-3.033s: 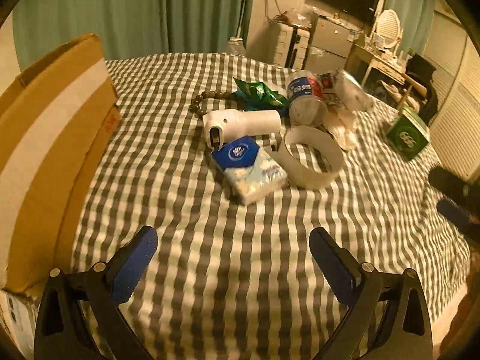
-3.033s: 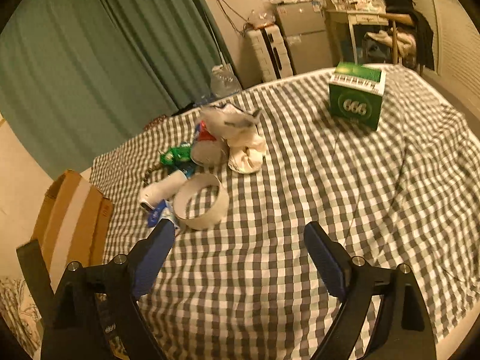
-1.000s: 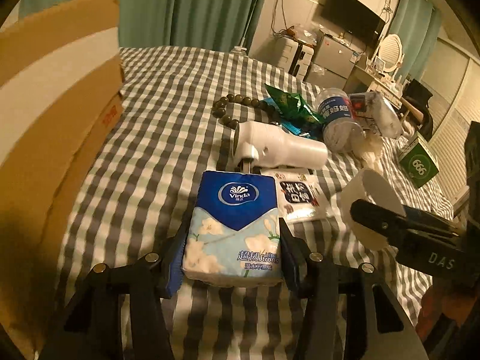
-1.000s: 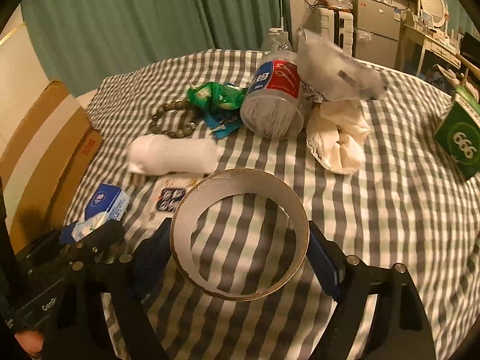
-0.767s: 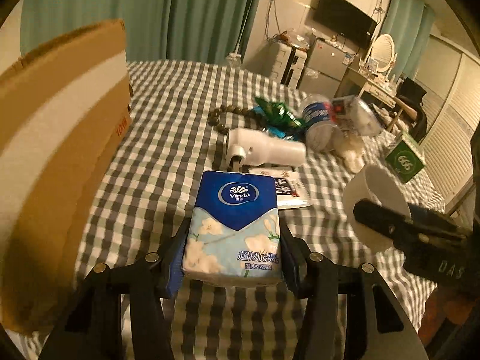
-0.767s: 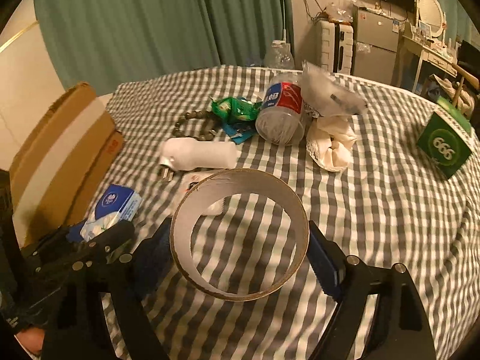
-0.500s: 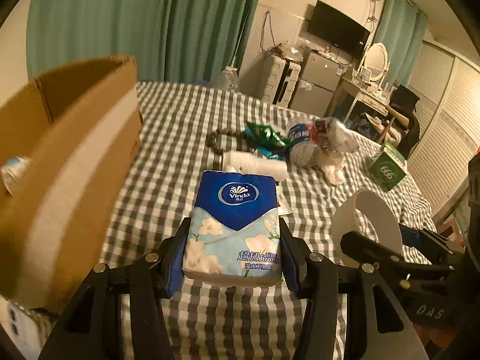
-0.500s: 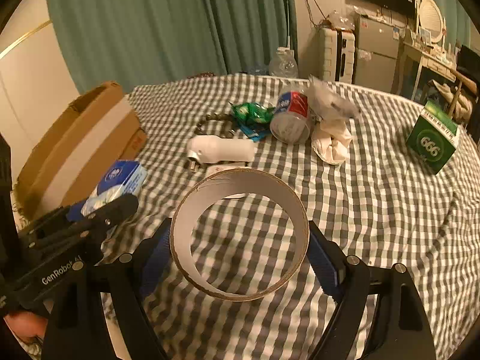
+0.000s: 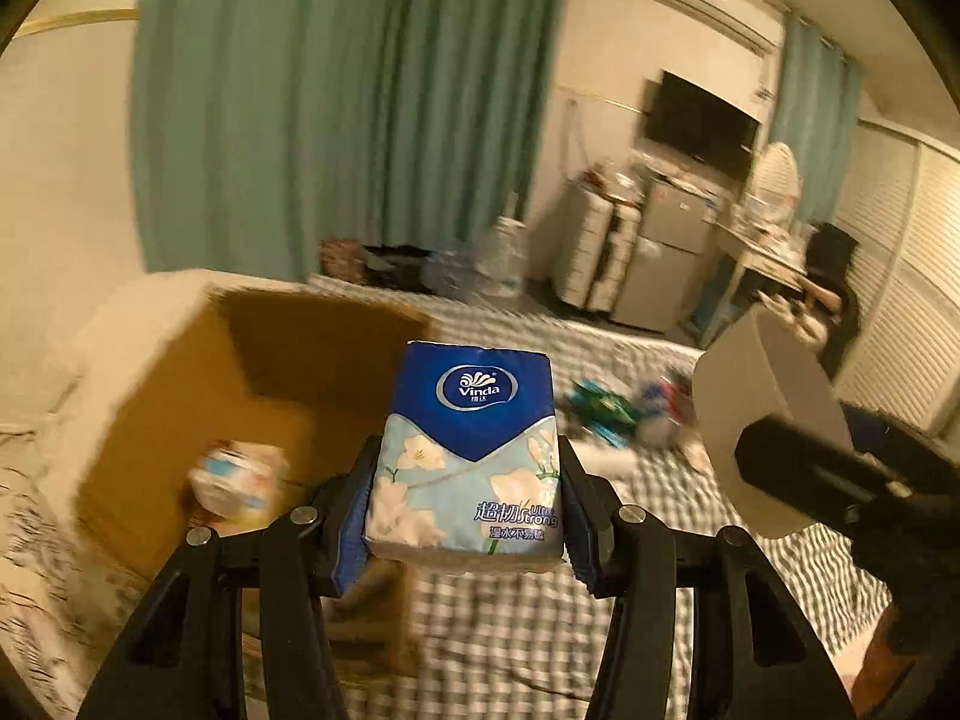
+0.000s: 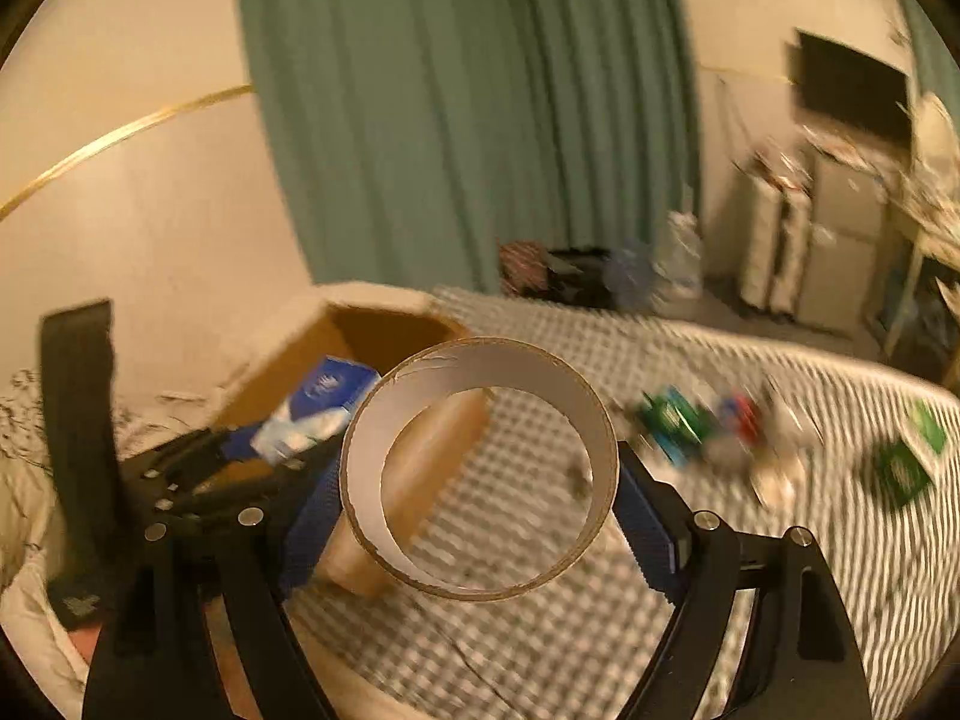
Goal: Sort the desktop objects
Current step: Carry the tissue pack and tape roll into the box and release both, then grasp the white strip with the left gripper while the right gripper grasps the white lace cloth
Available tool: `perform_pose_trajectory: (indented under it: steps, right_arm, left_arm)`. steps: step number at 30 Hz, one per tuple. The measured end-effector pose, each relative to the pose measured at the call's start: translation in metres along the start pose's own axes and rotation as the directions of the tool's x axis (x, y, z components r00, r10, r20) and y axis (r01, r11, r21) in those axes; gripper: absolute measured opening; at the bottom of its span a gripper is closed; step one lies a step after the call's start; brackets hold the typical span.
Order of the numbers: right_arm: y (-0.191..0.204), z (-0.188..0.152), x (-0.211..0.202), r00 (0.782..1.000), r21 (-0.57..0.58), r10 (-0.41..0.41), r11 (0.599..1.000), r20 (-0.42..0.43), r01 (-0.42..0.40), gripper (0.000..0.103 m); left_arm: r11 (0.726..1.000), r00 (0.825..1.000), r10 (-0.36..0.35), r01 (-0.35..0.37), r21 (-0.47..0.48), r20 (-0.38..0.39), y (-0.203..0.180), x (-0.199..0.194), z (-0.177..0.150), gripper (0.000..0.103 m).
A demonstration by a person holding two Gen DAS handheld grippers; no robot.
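My left gripper [image 9: 465, 516] is shut on a blue and floral Vinda tissue pack [image 9: 471, 450], held in the air near the open cardboard box [image 9: 180, 372]. The pack also shows in the right wrist view [image 10: 318, 405], beside the box [image 10: 414, 456]. My right gripper [image 10: 480, 516] is shut on a white cardboard ring [image 10: 564, 402], lifted above the checked cloth; the ring also shows in the left wrist view [image 9: 756, 384]. A pale packet [image 9: 237, 483] lies inside the box.
The checked cloth [image 10: 750, 570] carries blurred clutter: a green wrapper [image 10: 672, 414], a bottle with a red label [image 10: 741, 420] and a green box [image 10: 900, 471]. Green curtains [image 9: 336, 108], a fridge and a TV stand behind.
Both grippers have risen and swung left toward the cardboard box, carrying the tissue pack and the ring. The clutter has dropped back to the right, and the box's inside is in view.
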State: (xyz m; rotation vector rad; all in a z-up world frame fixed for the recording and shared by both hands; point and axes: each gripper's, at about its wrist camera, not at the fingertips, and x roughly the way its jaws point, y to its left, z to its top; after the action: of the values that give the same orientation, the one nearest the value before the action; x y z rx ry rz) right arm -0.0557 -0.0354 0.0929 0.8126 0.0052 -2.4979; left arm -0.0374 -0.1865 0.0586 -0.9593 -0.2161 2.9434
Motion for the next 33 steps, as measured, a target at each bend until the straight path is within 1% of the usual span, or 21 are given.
perform_pose_trajectory:
  steps: [1,4,6,8,11,14,16,17,19,20,21,23,25,27,28,29,30,32,33]
  right_arm:
    - [0.012,0.011,0.007,1.000,-0.017,0.019,1.000,0.002,-0.019,0.083]
    - [0.032,0.030,0.025,0.998,-0.029,0.067,0.997,-0.002,-0.067,0.083]
    - [0.041,0.040,0.041,0.996,-0.024,0.088,0.996,-0.020,-0.088,0.083]
    - [0.048,0.047,0.066,0.993,-0.009,0.108,0.994,-0.050,-0.108,0.083]
    - [0.055,0.048,0.099,0.987,0.004,0.126,0.992,-0.100,-0.126,0.083]
    - [0.058,0.045,0.134,0.980,0.019,0.126,0.992,-0.151,-0.125,0.083]
    - [0.056,0.043,0.150,0.971,0.046,0.173,0.985,-0.162,-0.168,0.085]
    - [0.056,0.041,0.156,0.965,0.060,0.200,0.979,-0.172,-0.193,0.085]
    - [0.056,0.037,0.163,0.960,0.079,0.216,0.976,-0.181,-0.204,0.086]
    - [0.056,0.035,0.162,0.963,0.086,0.207,0.977,-0.172,-0.194,0.088]
    - [0.052,0.034,0.161,0.967,0.099,0.197,0.978,-0.160,-0.183,0.093]
    - [0.045,0.033,0.150,0.972,0.124,0.196,0.976,-0.129,-0.181,0.094]
    - [0.037,0.032,0.137,0.978,0.126,0.183,0.977,-0.103,-0.170,0.094]
    - [0.023,0.029,0.117,0.987,0.116,0.142,0.984,-0.079,-0.133,0.094]
    - [0.017,0.026,0.108,0.990,0.113,0.119,0.987,-0.072,-0.111,0.094]
    - [0.013,0.024,0.102,0.992,0.113,0.102,0.989,-0.069,-0.094,0.094]
    - [0.006,0.018,0.093,0.995,0.113,0.081,0.991,-0.063,-0.073,0.094]
    - [-0.011,0.001,0.075,0.998,0.119,0.041,0.992,-0.046,-0.035,0.094]
    - [-0.020,-0.007,0.067,0.999,0.124,0.019,0.992,-0.050,-0.013,0.094]
  left_arm:
    - [1.000,1.000,0.021,-0.020,-0.004,0.010,0.009,-0.002,0.005,0.054]
    - [0.997,0.997,0.072,-0.073,0.013,0.017,0.026,-0.003,0.010,0.054]
    - [0.995,0.995,0.095,-0.095,0.002,0.011,0.042,0.000,0.011,0.054]
    - [0.993,0.993,0.115,-0.115,-0.026,-0.013,0.059,0.007,0.009,0.054]
    - [0.990,0.991,0.127,-0.129,-0.059,-0.044,0.079,0.017,0.002,0.054]
    - [0.985,0.984,0.163,-0.166,-0.036,-0.079,0.091,0.029,-0.007,0.054]
    - [0.985,0.982,0.164,-0.168,-0.044,-0.090,0.099,0.033,-0.011,0.054]
    - [0.983,0.981,0.169,-0.174,-0.051,-0.096,0.102,0.035,-0.013,0.056]
    - [0.981,0.979,0.170,-0.179,-0.075,-0.117,0.107,0.039,-0.019,0.063]
    - [0.979,0.977,0.168,-0.181,-0.091,-0.131,0.110,0.040,-0.022,0.074]
    - [0.977,0.975,0.172,-0.188,-0.105,-0.139,0.113,0.040,-0.023,0.082]
    - [0.973,0.974,0.175,-0.194,-0.125,-0.145,0.113,0.040,-0.027,0.086]
    - [0.973,0.970,0.182,-0.201,-0.113,-0.161,0.112,0.041,-0.027,0.086]
    - [0.971,0.967,0.193,-0.212,-0.108,-0.168,0.108,0.039,-0.026,0.086]
    - [0.971,0.968,0.189,-0.209,-0.113,-0.165,0.105,0.037,-0.026,0.087]
    - [0.973,0.971,0.174,-0.195,-0.122,-0.163,0.102,0.034,-0.027,0.091]
    - [0.976,0.975,0.152,-0.173,-0.129,-0.163,0.095,0.031,-0.027,0.093]
    - [0.983,0.982,0.106,-0.127,-0.134,-0.159,0.078,0.027,-0.029,0.093]
    - [0.984,0.983,0.103,-0.123,-0.129,-0.155,0.069,0.026,-0.028,0.093]
